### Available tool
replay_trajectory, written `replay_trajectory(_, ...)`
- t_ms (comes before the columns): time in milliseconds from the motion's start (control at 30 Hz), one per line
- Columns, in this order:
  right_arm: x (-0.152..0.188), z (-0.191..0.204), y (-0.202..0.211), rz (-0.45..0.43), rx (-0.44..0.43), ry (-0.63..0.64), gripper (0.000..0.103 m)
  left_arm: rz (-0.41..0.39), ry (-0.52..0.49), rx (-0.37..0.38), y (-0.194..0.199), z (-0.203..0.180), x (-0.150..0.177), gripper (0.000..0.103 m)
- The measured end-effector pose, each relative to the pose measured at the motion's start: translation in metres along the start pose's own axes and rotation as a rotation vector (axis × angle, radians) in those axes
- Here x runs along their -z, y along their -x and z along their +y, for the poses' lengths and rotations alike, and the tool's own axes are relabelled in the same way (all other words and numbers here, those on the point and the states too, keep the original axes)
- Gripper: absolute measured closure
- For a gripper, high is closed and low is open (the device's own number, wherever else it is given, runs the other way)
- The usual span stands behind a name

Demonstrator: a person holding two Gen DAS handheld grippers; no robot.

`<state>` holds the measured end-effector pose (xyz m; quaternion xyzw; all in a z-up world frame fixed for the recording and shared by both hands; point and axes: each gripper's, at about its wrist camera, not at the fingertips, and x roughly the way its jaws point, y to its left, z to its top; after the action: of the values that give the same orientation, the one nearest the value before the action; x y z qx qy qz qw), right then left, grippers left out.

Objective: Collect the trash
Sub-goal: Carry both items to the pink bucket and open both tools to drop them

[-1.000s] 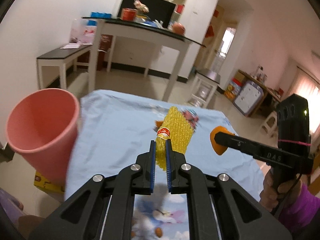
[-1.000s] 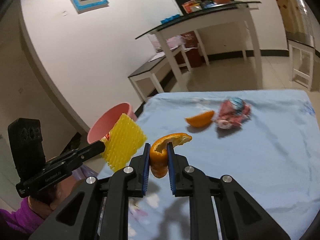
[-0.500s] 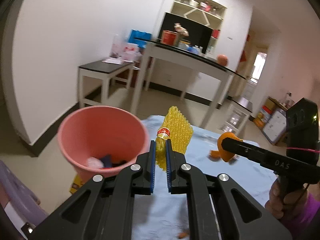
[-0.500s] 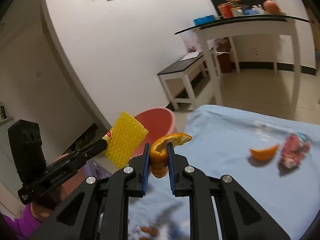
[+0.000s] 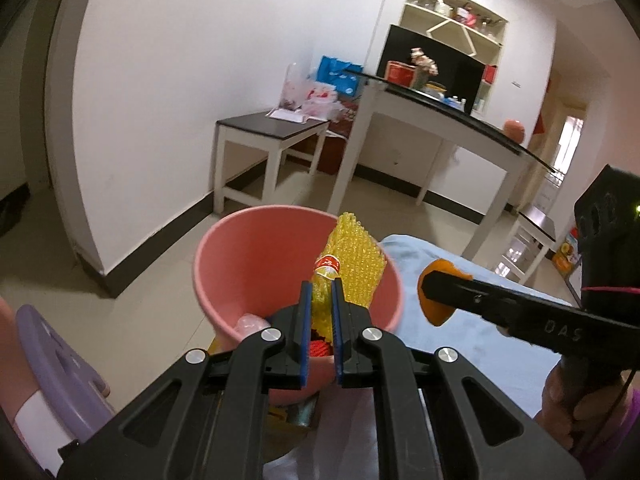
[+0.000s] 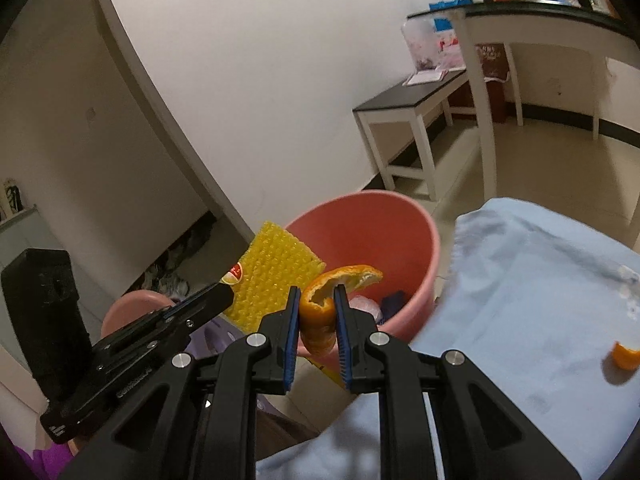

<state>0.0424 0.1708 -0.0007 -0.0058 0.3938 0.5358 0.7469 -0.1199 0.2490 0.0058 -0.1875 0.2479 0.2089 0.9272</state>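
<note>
My left gripper [image 5: 321, 292] is shut on a yellow foam fruit net [image 5: 352, 260] with a red sticker, held over the mouth of the pink bin [image 5: 248, 252]. In the right wrist view the same yellow net [image 6: 272, 268] sits left of my right gripper [image 6: 317, 300], which is shut on a curled orange peel [image 6: 320, 304] just in front of the pink bin [image 6: 400, 216]. The orange peel [image 5: 434, 308] also shows at the right gripper's tip in the left wrist view. Some scraps lie at the bottom of the bin.
The table's light blue cloth [image 6: 540, 300] lies right of the bin, with another orange peel piece [image 6: 626, 356] on it. A purple stool [image 5: 60, 364] stands at the lower left. A low dark-topped bench [image 5: 272, 128] and a tall white table [image 5: 440, 108] stand by the wall.
Both grippers have swung left from over the blue cloth to the pink bin, each keeping its hold. The bin now sits straight ahead of both.
</note>
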Motion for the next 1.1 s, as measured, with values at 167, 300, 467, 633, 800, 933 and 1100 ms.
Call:
replay_trajectory(167,0.000,-0.003,-0.027,0.042,0.021,0.005,0.086,0.008,0.036,-0.018,-0.008,0.016,-0.002,0.094)
replay_trajectory(300,0.001,-0.006,-0.038,0.061,0.035,0.001,0.085,0.020,0.052,-0.043,-0.015,0.023,-0.002,0.094)
replay_trajectory(467,0.000,-0.012,-0.045,0.071,0.053,-0.010,0.078,0.037,0.060,-0.046,-0.023,0.025,-0.002,0.093)
replay_trajectory(633,0.000,-0.014,-0.043,0.069,0.060,-0.016,0.071,0.046,0.090,-0.038,-0.024,0.028,-0.003,0.091)
replay_trajectory(800,-0.001,-0.014,-0.033,0.059,0.054,-0.021,0.069,0.032,0.123,-0.009,-0.019,0.033,-0.006,0.073)
replay_trajectory(933,0.000,-0.015,-0.022,0.039,0.053,-0.029,0.069,0.027,0.122,0.010,-0.013,0.029,-0.008,0.072)
replay_trajectory(1100,0.005,-0.015,0.001,0.008,0.056,-0.039,0.067,0.024,0.093,0.037,-0.001,0.013,-0.008,0.072)
